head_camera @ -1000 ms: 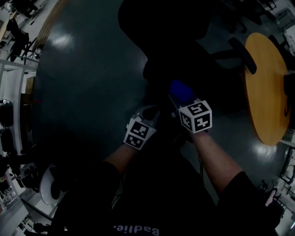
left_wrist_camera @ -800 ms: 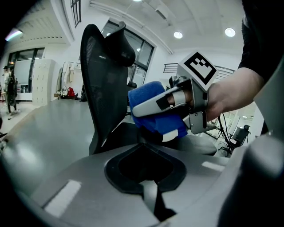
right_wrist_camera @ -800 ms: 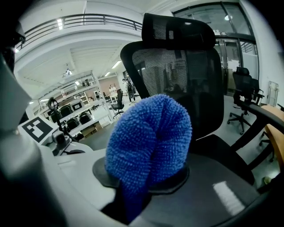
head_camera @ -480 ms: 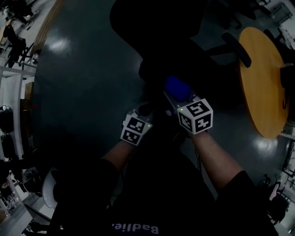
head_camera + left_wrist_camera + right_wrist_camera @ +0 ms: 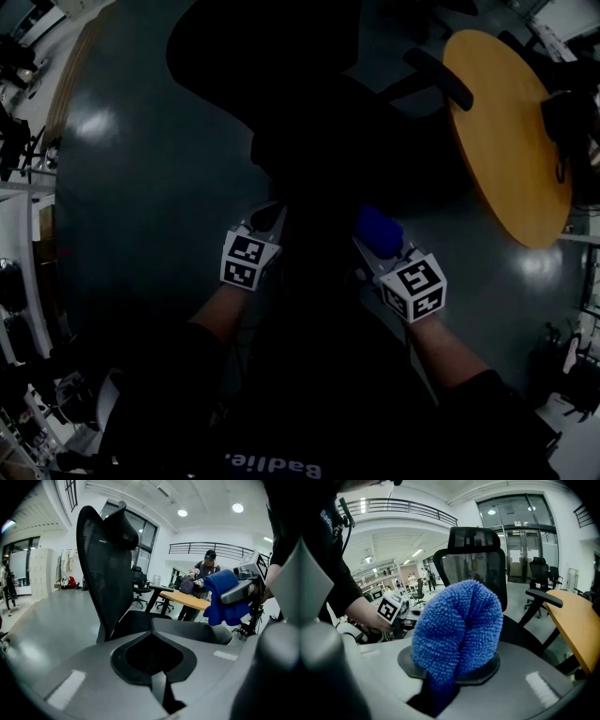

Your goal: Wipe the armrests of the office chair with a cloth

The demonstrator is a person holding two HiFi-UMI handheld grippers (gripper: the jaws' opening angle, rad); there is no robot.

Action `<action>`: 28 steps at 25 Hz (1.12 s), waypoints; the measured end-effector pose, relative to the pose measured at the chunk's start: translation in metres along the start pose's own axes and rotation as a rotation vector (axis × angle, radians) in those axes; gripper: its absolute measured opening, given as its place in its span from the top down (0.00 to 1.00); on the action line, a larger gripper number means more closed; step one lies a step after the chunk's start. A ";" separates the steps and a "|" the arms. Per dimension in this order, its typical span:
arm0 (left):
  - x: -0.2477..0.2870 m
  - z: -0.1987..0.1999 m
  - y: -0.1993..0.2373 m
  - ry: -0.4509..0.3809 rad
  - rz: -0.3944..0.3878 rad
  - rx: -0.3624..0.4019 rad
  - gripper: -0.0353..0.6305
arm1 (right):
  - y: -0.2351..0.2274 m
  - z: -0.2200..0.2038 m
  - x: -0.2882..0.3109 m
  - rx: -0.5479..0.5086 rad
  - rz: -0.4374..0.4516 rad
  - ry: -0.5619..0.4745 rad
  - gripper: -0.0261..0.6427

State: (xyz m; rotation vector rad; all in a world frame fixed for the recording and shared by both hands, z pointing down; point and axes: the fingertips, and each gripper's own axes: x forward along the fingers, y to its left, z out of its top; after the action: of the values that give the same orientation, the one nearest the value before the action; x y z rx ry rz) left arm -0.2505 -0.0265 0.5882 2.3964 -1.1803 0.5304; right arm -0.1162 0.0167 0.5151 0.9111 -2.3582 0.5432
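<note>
right gripper (image 5: pixel 454 670) clamped on blue microfibre cloth (image 5: pixel 457 625). left gripper (image 5: pixel 157 667) closed, nothing in it. office chair (image 5: pixel 473 559) straight ahead. armrest (image 5: pixel 543 598) ahead-right of cloth, lying crosswise, not touching. probably right gripper's reach.

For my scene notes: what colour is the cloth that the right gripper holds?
Bright blue, with a nubby microfibre pile: the cloth shows best in the right gripper view.

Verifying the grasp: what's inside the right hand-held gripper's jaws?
A bunched blue cloth is clamped in the right hand-held gripper, bulging out past the jaws. Its pinched end disappears into the slot, and it covers part of the office chair behind.
</note>
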 end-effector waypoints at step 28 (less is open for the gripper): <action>0.006 -0.003 -0.001 0.033 0.012 -0.010 0.93 | 0.036 -0.052 0.040 0.210 0.065 0.148 0.80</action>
State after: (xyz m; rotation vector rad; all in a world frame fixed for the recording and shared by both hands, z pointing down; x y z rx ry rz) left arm -0.2468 -0.0285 0.5942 2.3643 -1.1813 0.5643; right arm -0.1485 0.0500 0.5733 0.8550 -2.2322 0.8674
